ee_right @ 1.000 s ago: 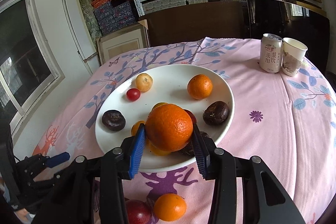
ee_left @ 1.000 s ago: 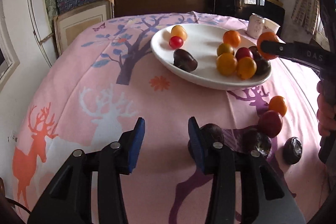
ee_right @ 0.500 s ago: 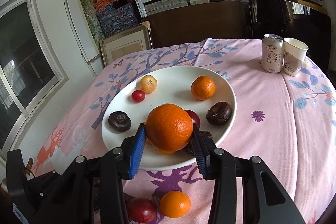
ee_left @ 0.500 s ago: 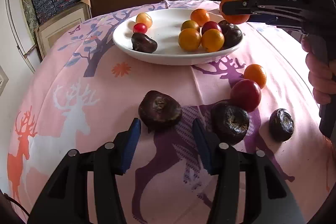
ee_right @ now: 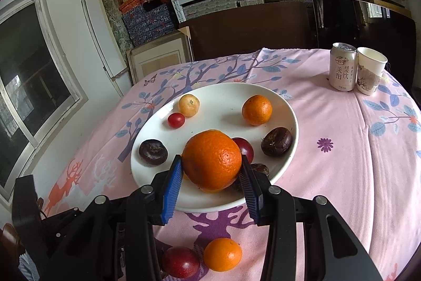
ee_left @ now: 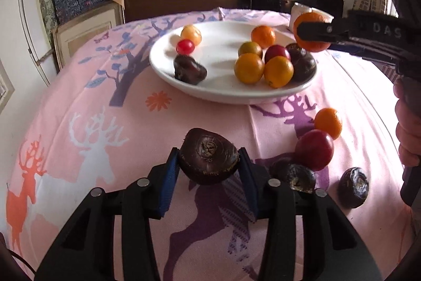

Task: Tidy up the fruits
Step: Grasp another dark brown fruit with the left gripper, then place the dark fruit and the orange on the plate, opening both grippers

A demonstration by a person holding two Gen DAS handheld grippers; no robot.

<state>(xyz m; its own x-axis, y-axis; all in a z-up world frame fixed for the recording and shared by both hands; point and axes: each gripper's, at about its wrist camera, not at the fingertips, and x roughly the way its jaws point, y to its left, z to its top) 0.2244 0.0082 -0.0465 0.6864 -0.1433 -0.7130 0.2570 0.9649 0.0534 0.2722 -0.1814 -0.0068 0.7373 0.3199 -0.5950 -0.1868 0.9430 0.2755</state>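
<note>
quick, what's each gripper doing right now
left gripper: jaws have just been closing, pads now on the dark brown fruit.
right gripper: shut on the big orange, above the white plate.

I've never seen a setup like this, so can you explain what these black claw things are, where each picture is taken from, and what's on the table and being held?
There is no robot here: a person holds a hand-operated two-finger gripper in each hand, and each carries a wide-angle camera looking along its blue-padded fingers. One picture comes from the left gripper, the other from the right gripper.

The left gripper's jaws have just been closing, and its pads sit against a dark brown fruit. The right gripper is shut on a large orange, held above the white plate.

The plate, on a pink tablecloth, holds small oranges, red and dark fruits. More fruit lies loose on the cloth, such as a red plum. A drink can and paper cup stand behind.
</note>
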